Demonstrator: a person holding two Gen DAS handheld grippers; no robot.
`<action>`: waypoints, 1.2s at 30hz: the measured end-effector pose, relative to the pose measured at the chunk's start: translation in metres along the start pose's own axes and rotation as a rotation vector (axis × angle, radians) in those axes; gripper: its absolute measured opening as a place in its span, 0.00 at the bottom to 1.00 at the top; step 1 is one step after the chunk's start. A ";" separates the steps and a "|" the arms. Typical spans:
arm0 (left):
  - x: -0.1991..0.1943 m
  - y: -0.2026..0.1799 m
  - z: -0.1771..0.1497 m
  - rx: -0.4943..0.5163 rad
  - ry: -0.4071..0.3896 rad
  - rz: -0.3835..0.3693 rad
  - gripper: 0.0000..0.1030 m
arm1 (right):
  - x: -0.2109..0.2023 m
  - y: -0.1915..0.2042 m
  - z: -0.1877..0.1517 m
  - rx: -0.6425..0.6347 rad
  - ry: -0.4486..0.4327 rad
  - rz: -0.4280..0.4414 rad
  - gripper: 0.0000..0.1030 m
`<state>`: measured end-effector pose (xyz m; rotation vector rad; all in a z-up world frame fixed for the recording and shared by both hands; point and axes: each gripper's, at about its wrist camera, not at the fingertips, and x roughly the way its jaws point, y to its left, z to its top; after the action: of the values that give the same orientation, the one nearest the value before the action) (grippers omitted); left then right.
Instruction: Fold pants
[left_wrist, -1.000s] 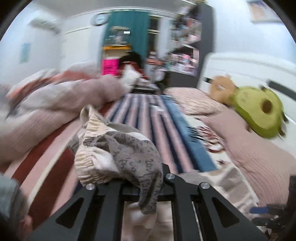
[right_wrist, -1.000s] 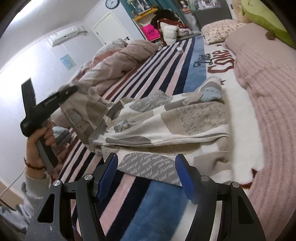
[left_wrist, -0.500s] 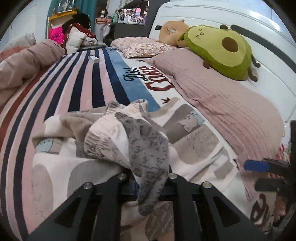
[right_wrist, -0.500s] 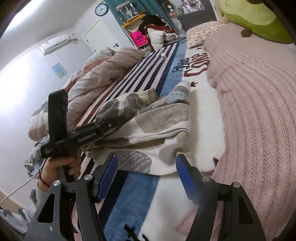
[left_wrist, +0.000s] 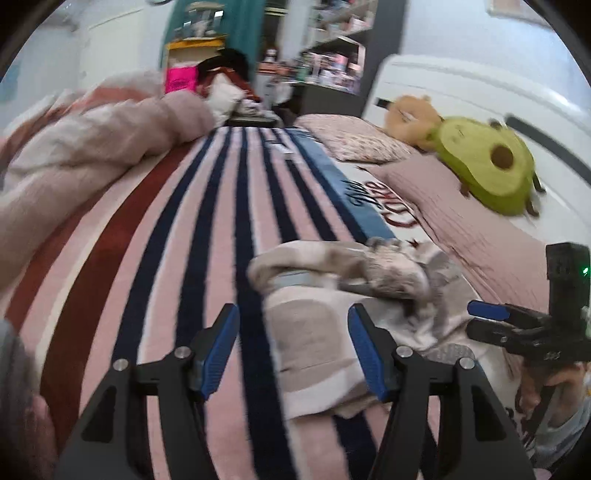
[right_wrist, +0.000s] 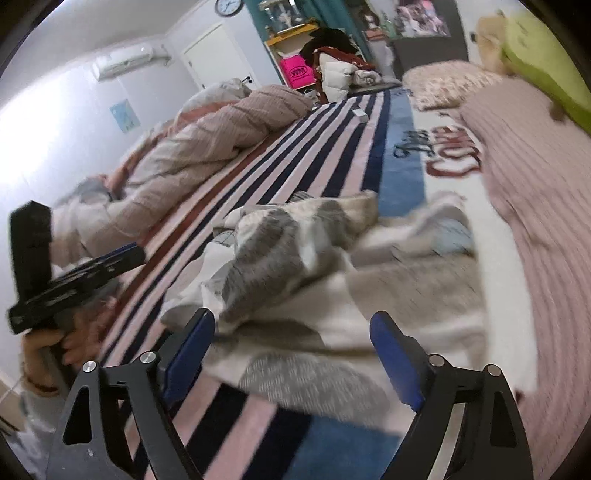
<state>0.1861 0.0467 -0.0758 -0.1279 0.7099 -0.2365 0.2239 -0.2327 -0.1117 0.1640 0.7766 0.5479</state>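
The beige and grey patterned pants lie folded over themselves on the striped bedspread, with a rumpled waistband end on top. They also show in the right wrist view. My left gripper is open and empty, just short of the pants' near edge. My right gripper is open and empty, hovering over the near edge of the pants. The right gripper shows at the right in the left wrist view. The left gripper shows at the left in the right wrist view.
A rolled pink duvet lies along the left of the bed. A pink ribbed cover and an avocado plush lie at the right. A patterned pillow and cluttered shelves stand at the far end.
My left gripper has opened and let go of the pants' waistband, which now lies on the folded pants. It has drawn back to the left. The right gripper stayed open.
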 end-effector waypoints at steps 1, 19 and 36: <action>0.001 0.011 -0.003 -0.027 -0.001 -0.003 0.55 | 0.007 0.007 0.004 -0.017 -0.004 -0.019 0.83; 0.017 0.005 -0.013 -0.054 0.015 -0.095 0.55 | 0.001 -0.049 0.000 0.073 -0.035 -0.264 0.81; 0.020 0.000 -0.017 -0.049 0.033 -0.093 0.55 | 0.012 -0.050 0.023 0.115 -0.063 -0.073 0.15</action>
<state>0.1894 0.0408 -0.1012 -0.2044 0.7440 -0.3106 0.2673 -0.2677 -0.1195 0.2572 0.7498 0.4277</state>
